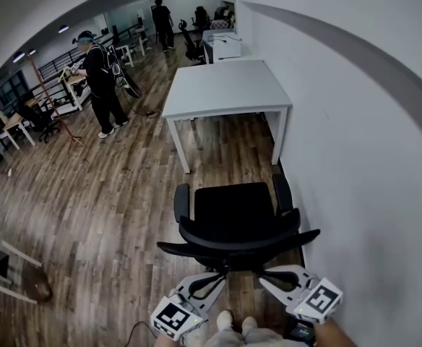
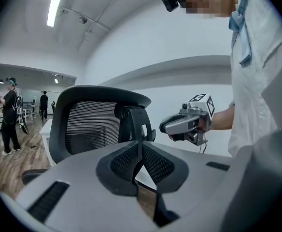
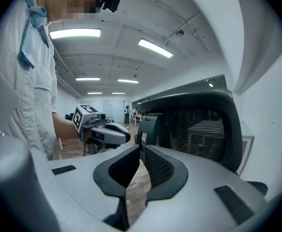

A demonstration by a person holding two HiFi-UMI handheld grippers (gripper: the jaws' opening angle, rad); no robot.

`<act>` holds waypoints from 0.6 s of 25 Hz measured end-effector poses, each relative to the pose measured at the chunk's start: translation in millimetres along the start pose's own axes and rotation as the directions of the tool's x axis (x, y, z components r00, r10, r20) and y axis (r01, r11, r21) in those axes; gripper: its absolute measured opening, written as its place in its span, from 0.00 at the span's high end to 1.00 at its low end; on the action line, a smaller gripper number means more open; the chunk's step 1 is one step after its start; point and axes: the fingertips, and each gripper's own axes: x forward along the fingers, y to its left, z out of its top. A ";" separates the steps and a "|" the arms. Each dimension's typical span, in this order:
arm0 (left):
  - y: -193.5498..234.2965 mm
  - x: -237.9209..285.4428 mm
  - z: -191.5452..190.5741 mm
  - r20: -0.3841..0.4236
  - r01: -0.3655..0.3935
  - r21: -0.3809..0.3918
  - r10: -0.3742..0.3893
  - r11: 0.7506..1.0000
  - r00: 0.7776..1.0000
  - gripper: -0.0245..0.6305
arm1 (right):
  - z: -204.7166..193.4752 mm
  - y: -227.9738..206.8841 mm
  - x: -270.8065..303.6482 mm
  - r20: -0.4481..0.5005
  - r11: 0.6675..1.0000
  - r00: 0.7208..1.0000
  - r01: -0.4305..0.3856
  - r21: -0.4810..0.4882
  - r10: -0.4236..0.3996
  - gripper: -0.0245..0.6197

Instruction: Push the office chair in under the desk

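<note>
Ahead of the left claw (image 1: pixel 220 275) and right claw (image 1: pixel 264 277), the chair (image 1: pixel 234 215) hides everything beneath its own seat. Whether either claw's tip touches the backrest (image 1: pixel 240 241) cannot be told.

left hand-held gripper (image 1: pixel 217 275) jaws pressed together, right hand-held gripper (image 1: pixel 267 278) same deal, both held low, tips angled inward

Chair (image 1: pixel 234 221), desk (image 1: pixel 225 87) on apparently wooden floor (image 1: pixel 88 194)

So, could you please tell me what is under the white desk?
Only bare wood floor shows between its legs; the office chair stands short of it. The desktop covers the rest.
</note>
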 end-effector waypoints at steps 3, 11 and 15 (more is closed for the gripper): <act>13.1 -0.5 -1.8 -0.029 -0.020 0.036 0.021 0.999 0.999 0.90 | -3.1 -3.7 1.8 -0.048 0.999 0.999 -0.001 -0.036 -0.001 0.90; 28.1 9.7 -21.1 -0.198 -0.015 0.253 0.067 0.967 0.978 0.78 | -18.9 -19.1 1.3 -0.199 0.984 0.980 -0.013 -0.178 -0.023 0.78; 36.2 12.1 -34.4 -0.305 0.014 0.365 0.106 0.931 0.946 0.72 | -30.7 -24.6 3.1 -0.306 0.958 0.951 -0.052 -0.283 -0.039 0.74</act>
